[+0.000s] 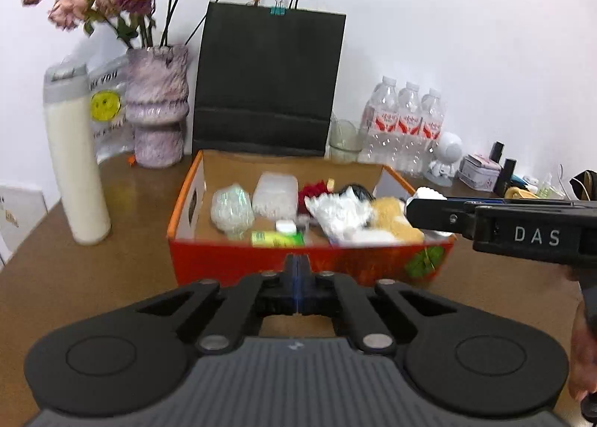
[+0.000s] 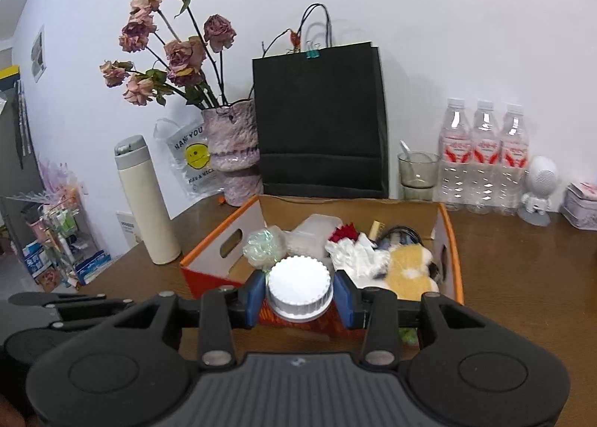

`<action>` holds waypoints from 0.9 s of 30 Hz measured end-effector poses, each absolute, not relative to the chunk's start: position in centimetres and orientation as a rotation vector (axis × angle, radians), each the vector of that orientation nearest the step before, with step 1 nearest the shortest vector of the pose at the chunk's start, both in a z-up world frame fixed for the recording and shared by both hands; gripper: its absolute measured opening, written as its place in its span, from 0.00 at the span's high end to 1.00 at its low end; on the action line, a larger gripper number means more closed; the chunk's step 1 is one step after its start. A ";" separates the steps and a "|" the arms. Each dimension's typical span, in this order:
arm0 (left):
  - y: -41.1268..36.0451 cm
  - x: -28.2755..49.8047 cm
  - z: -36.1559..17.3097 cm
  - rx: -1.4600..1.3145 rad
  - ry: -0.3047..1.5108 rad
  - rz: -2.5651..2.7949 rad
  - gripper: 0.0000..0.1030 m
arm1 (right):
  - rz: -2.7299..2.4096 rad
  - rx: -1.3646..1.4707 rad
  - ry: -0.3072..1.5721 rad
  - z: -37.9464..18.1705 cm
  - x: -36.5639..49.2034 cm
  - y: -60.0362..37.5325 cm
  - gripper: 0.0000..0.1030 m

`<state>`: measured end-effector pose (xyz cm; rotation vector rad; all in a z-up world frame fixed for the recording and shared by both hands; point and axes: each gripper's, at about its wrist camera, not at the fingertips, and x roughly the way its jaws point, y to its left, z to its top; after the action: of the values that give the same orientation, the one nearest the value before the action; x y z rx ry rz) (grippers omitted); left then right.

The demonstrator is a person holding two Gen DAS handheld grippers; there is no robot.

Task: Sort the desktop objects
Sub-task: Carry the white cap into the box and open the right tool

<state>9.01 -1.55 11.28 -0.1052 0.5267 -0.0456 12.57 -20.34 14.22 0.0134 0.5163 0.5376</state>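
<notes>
An orange cardboard box (image 1: 238, 259) (image 2: 214, 259) stands open on the brown table. It holds a bubble-wrapped bundle (image 1: 231, 210), a clear plastic case (image 1: 276, 192), crumpled white plastic (image 1: 339, 214), a yellow plush (image 2: 410, 266) and a green packet (image 1: 278, 239). My left gripper (image 1: 296, 277) is shut with nothing between its jaws, just in front of the box's near wall. My right gripper (image 2: 300, 294) is shut on a white ribbed-cap jar (image 2: 300, 279) between its blue pads (image 2: 255, 296), over the box's near edge. In the left wrist view the right gripper (image 1: 425, 208) reaches in from the right above the box.
Behind the box a black paper bag (image 1: 268, 83) leans on the wall. To its left are a vase of dried roses (image 1: 156, 106) and a cream flask (image 1: 74, 165). A glass cup (image 2: 417, 169), three water bottles (image 2: 485, 154), a white figurine (image 2: 537, 188) and a tin (image 1: 479, 173) stand right.
</notes>
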 end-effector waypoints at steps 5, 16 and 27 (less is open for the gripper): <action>-0.3 14.7 13.4 -0.110 0.572 -0.067 0.99 | 0.549 -0.016 0.549 16.4 17.4 -19.0 0.63; 3.6 29.8 11.1 -0.150 0.975 -0.045 0.99 | 0.560 0.021 0.916 15.0 31.6 -15.2 0.63; 4.0 32.1 4.5 -0.098 1.219 0.014 0.96 | 0.503 -0.030 1.215 5.9 34.9 -11.6 0.62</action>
<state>32.13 4.04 4.46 -0.0977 1.2189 0.0135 34.92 -11.61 5.92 -0.0300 1.2151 0.5033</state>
